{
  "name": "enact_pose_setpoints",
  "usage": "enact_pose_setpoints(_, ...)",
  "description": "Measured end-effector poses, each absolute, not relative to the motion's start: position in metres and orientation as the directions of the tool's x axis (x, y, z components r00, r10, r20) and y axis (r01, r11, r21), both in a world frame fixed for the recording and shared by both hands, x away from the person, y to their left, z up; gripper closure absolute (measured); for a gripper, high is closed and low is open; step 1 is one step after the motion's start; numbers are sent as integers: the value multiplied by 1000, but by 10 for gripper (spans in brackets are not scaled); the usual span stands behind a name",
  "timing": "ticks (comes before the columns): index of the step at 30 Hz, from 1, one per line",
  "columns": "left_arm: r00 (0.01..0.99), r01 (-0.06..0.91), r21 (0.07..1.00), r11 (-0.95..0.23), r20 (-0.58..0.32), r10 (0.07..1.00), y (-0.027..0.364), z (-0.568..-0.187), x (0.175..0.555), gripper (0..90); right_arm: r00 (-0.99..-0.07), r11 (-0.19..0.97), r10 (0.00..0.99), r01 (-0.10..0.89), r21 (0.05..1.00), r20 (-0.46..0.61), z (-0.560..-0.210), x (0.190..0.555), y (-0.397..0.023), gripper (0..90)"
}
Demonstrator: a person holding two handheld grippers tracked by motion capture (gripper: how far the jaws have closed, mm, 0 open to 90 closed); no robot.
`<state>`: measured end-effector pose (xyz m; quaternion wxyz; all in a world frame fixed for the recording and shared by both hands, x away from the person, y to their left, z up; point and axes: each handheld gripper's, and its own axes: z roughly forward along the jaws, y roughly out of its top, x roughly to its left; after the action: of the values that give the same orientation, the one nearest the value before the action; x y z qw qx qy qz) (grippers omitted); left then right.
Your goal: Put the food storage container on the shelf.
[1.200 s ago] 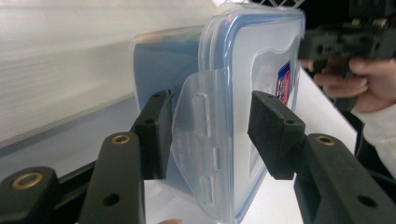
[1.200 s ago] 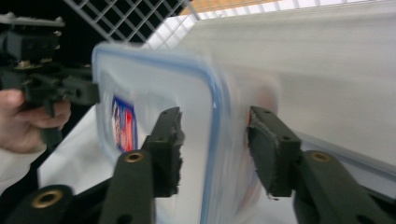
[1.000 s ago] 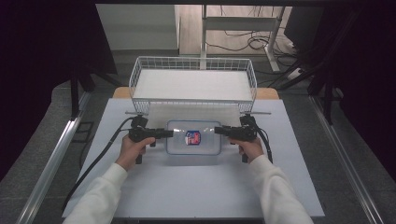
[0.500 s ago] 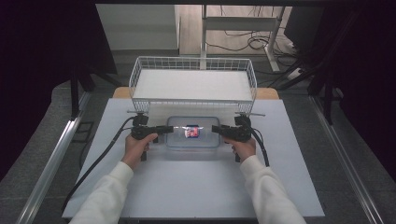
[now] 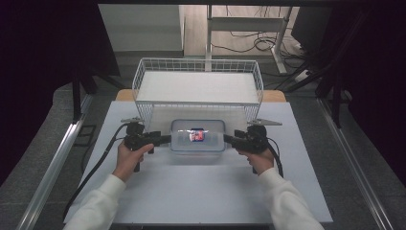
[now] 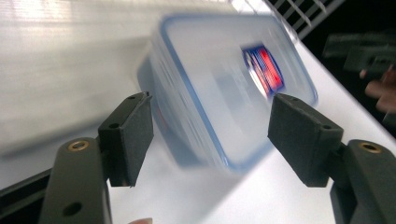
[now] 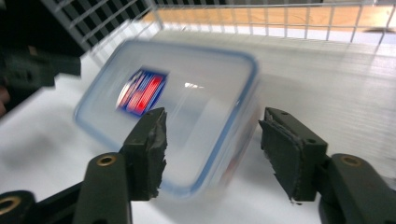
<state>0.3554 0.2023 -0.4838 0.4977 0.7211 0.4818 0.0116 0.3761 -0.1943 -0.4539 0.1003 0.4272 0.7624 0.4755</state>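
The white counter (image 5: 201, 191) carries everything here, with a wire basket (image 5: 197, 86) standing at its far side, beyond both grippers. Just ahead of the grippers and short of the basket lies a clear plastic container (image 5: 197, 135) with a blue-rimmed lid and a red and blue label (image 5: 197, 135) near its middle.

The left gripper (image 5: 165, 139) comes at one short end of the container, the right gripper (image 5: 229, 140) at the opposite end, so the box lies between them. In the left gripper view its jaws stand wide apart, the container (image 6: 224, 88) lying ahead with its near corner reaching in between the pads, and I see no pad touching it. The right gripper view shows the same: jaws spread, the container (image 7: 177, 107) in front with its near end between them, nothing clamped. Both views are blurred, so I can't tell whether a pad brushes the rim.

To my eye this is the approach, both hands lining up on the box ends before a two-handed grasp. The next move seems to call for each gripper to slide a little farther onto its end, square to the lid edge, then shut evenly. If one side bites first, the light box will likely skid toward the other gripper.
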Motion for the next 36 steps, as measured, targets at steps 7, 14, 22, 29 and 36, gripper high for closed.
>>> enact_pose_setpoints(7,592,659,733,-171,-365,718,197,-481,308,272,-748,333,623,519,788,229,-461,328,-173,649)
enact_pose_setpoints(14,620,651,728,-218,-343,706,193,-480,279,264,-809,502,580,447,740,95,-480,319,-141,821)
enact_pose_setpoints(22,652,640,718,-275,-318,688,186,-489,260,264,-814,597,580,407,691,-21,-506,331,-109,885)
enact_pose_setpoints(29,655,637,713,-291,-303,692,185,-491,260,264,-806,615,588,398,680,-61,-516,340,-87,886)
enact_pose_setpoints(36,641,629,726,-277,-284,713,187,-490,259,264,-798,604,599,403,688,-58,-515,345,-77,886)
